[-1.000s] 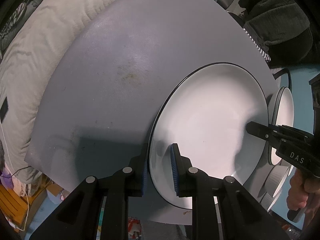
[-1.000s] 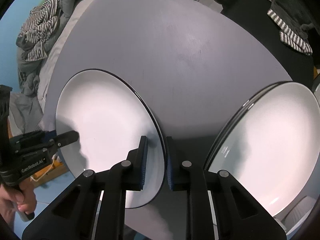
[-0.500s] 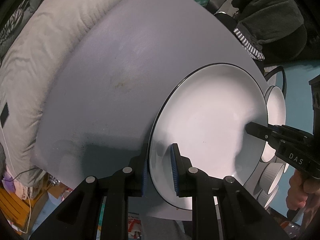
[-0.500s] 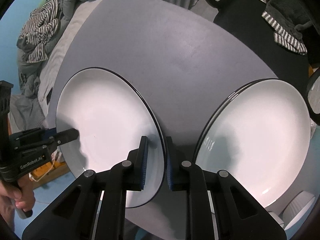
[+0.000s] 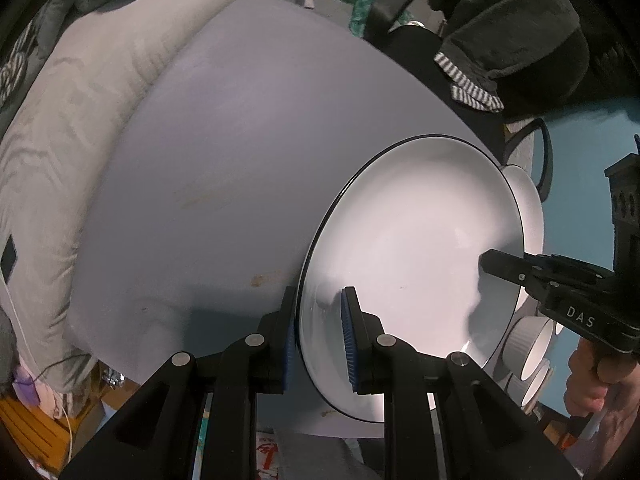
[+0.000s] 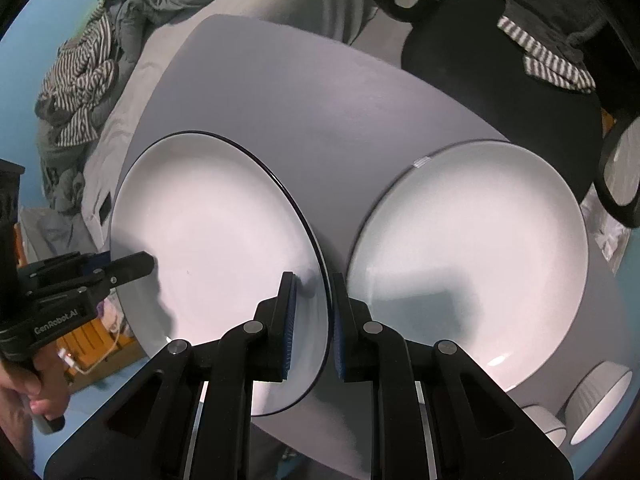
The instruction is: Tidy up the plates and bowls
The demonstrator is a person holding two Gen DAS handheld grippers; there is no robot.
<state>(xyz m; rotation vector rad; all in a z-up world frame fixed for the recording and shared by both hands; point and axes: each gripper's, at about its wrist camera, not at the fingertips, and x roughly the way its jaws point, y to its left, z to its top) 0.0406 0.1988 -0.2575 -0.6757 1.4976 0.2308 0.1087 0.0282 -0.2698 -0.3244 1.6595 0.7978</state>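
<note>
I hold one white, dark-rimmed plate (image 5: 408, 248) at two opposite edges, above the grey table (image 5: 240, 152). My left gripper (image 5: 318, 336) points steeply down with its blue-padded jaws nearly together, pinched on the plate's rim, one pad on the upper face and one beneath. My right gripper (image 6: 312, 324) clamps the far rim the same way, its narrow gap filled by the plate's edge. In the right wrist view the plate sits left of the fingers, tilted, while a stack of plates (image 6: 472, 264) of the same kind rests on the table just to the right. White ribbed bowls (image 6: 600, 404) stand at the table's lower right corner. Pale bedding (image 5: 68, 120) and dark clothing (image 5: 512, 24) lie beyond the table.
</note>
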